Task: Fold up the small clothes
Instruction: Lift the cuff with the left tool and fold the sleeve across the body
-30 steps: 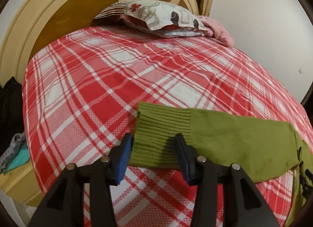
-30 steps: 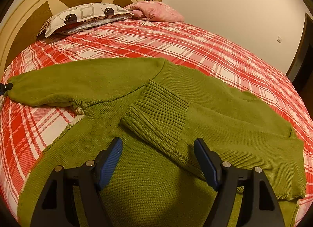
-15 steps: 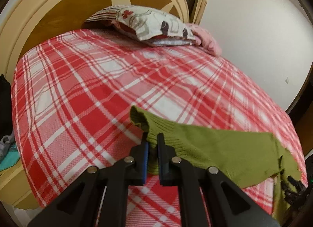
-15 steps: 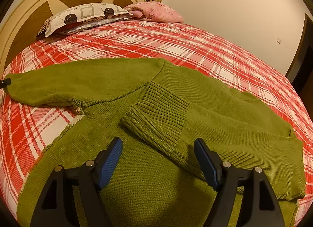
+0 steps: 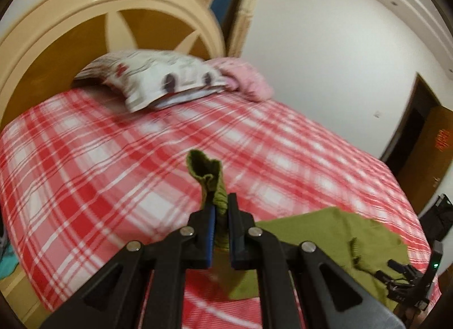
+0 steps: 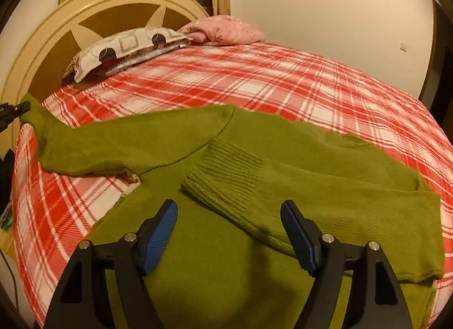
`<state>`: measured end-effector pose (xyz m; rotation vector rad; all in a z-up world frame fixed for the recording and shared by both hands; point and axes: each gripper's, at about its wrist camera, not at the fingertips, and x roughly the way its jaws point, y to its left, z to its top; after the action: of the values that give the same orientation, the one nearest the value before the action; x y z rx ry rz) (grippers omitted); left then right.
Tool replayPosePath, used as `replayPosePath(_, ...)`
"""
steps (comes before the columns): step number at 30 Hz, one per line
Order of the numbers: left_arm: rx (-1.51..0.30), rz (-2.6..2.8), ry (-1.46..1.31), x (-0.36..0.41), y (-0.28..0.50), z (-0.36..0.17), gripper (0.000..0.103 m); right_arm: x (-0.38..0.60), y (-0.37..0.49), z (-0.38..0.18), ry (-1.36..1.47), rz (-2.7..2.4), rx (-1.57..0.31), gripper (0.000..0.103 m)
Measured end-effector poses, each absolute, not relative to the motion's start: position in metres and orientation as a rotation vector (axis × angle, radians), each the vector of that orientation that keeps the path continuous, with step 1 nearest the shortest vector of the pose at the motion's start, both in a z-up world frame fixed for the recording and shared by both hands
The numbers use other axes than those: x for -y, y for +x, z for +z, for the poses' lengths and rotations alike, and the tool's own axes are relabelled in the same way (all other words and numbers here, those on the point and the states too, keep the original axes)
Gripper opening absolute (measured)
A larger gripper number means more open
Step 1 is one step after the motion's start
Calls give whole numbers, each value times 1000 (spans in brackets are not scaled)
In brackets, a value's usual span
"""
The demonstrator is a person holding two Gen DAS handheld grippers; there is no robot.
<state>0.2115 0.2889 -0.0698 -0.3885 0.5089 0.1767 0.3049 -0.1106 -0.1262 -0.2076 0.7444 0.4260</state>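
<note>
Bedspread [image 6: 283, 79] in red plaid carries the green sweater [image 6: 226, 258], spread flat with its right sleeve [image 6: 325, 201] already folded across the body. The left sleeve [image 6: 127, 142] stretches toward the bed's edge, its cuff [image 5: 211, 176] clamped in the left gripper [image 5: 219, 210]. Carrying that cuff high and across, then laying it beside the folded sleeve, should avoid dragging the body. Only the left view shows the pinch closely; only the right view shows the whole garment and the right gripper [image 6: 229, 232] hovering with jaws apart, empty.
</note>
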Motion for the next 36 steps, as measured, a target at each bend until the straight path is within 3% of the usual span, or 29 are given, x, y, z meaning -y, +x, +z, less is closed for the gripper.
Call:
replayPosePath(15, -425, -125, -277, -155, 253, 2, 7, 176, 264, -111, -131, 427, -762, 76)
replayPosePath(36, -540, -505, -139, 92, 315, -4, 5, 318, 212, -110, 29, 274, -752, 76)
